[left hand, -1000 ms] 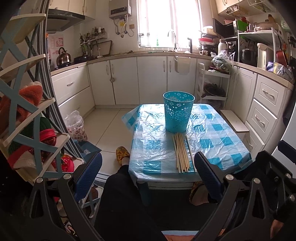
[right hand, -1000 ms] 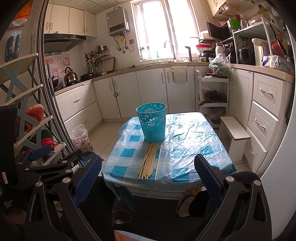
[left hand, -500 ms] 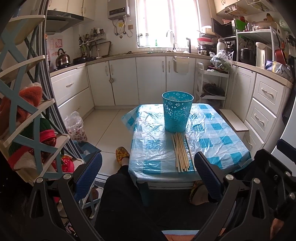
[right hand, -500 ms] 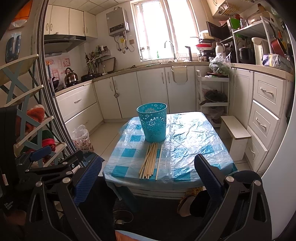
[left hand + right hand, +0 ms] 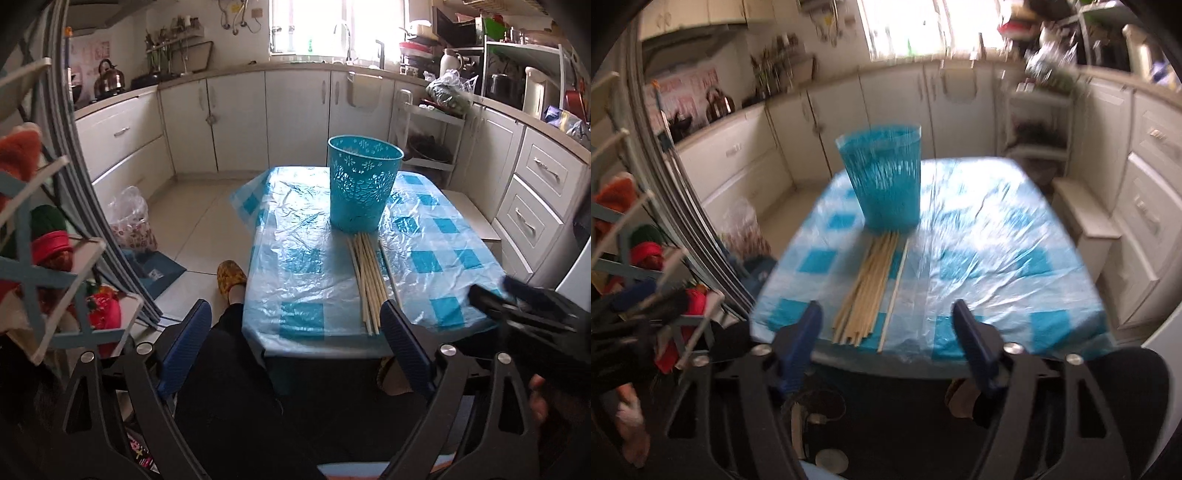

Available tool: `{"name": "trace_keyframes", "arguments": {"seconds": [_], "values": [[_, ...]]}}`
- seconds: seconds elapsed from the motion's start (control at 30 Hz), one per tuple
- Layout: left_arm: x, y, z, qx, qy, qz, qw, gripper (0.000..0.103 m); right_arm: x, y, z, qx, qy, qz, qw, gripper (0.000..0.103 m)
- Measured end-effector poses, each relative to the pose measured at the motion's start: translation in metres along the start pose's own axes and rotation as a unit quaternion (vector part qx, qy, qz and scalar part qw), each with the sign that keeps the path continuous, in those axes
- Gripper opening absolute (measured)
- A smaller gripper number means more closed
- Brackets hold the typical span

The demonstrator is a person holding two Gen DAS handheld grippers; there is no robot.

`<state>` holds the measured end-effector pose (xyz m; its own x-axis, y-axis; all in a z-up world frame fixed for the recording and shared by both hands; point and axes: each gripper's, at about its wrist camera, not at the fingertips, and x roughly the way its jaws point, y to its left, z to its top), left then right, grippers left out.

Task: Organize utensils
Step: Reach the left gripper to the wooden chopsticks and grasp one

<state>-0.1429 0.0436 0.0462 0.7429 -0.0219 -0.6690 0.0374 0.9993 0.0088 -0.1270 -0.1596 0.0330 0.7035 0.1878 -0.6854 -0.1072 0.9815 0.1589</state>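
Note:
A bundle of pale wooden chopsticks (image 5: 369, 280) (image 5: 870, 291) lies on the blue-check table (image 5: 295, 266) (image 5: 997, 258), one stick a little apart on the right. Just behind them stands an upright turquoise perforated basket (image 5: 364, 188) (image 5: 886, 177). My left gripper (image 5: 295, 314) hovers short of the table's near edge, wide, its jaws closing on nothing. The right wrist view is blurred; my right gripper (image 5: 886, 312) is over the near edge, its jaws closing narrower with nothing between them. Its dark body (image 5: 517, 306) shows at the right of the left wrist view.
A person's dark trouser leg and yellow slipper (image 5: 231, 277) sit at the table's near left. A slatted rack with red and green items (image 5: 55, 258) stands at the left, a plastic bag (image 5: 129, 218) on the floor, a white stool (image 5: 476, 221) right of the table.
Both grippers have come forward and down toward the table, which looks larger. The right gripper's fingers stand closer together, and its body has entered the left wrist view at the right.

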Motion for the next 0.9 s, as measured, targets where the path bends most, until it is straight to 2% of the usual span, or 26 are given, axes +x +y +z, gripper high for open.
{"name": "trace_keyframes", "arguments": {"seconds": [0.03,0.1,0.17,0.23,0.4,0.53,0.6,0.67,0.73,0.9], "values": [[0.012,-0.001,0.003,0.005,0.004,-0.002,1.0,0.089,0.016,-0.003,0.002,0.005,0.013,0.005,1.0,0.059],[0.031,-0.002,0.009,0.003,0.014,-0.004,0.9999,0.089,0.056,-0.009,0.011,0.017,0.044,0.015,0.999,0.053],[0.053,-0.003,0.014,0.0,0.029,-0.014,0.9995,0.089,0.085,-0.013,0.018,0.025,0.056,0.017,0.998,0.047],[0.076,-0.007,0.019,0.003,0.041,-0.015,0.999,0.089,0.112,-0.015,0.024,0.042,0.076,0.03,0.996,0.037],[0.137,-0.023,0.037,0.008,0.065,-0.021,0.9976,0.089,0.158,-0.02,0.033,0.033,0.11,0.031,0.993,0.03],[0.18,-0.036,0.05,0.012,0.082,-0.035,0.9959,0.088,0.168,-0.02,0.034,0.002,0.116,0.026,0.993,0.015],[0.203,-0.044,0.055,0.017,0.096,-0.044,0.9942,0.081,0.172,-0.023,0.037,-0.018,0.124,0.024,0.992,0.009],[0.224,-0.049,0.057,0.017,0.109,-0.063,0.9918,0.072,0.172,-0.027,0.04,-0.038,0.128,0.028,0.991,0.009],[0.241,-0.053,0.059,0.02,0.12,-0.061,0.9908,0.068,0.174,-0.031,0.043,-0.053,0.134,0.033,0.989,0.009],[0.267,-0.062,0.061,0.038,0.135,-0.045,0.9891,0.067,0.174,-0.037,0.042,-0.051,0.129,0.048,0.989,0.009]]}}
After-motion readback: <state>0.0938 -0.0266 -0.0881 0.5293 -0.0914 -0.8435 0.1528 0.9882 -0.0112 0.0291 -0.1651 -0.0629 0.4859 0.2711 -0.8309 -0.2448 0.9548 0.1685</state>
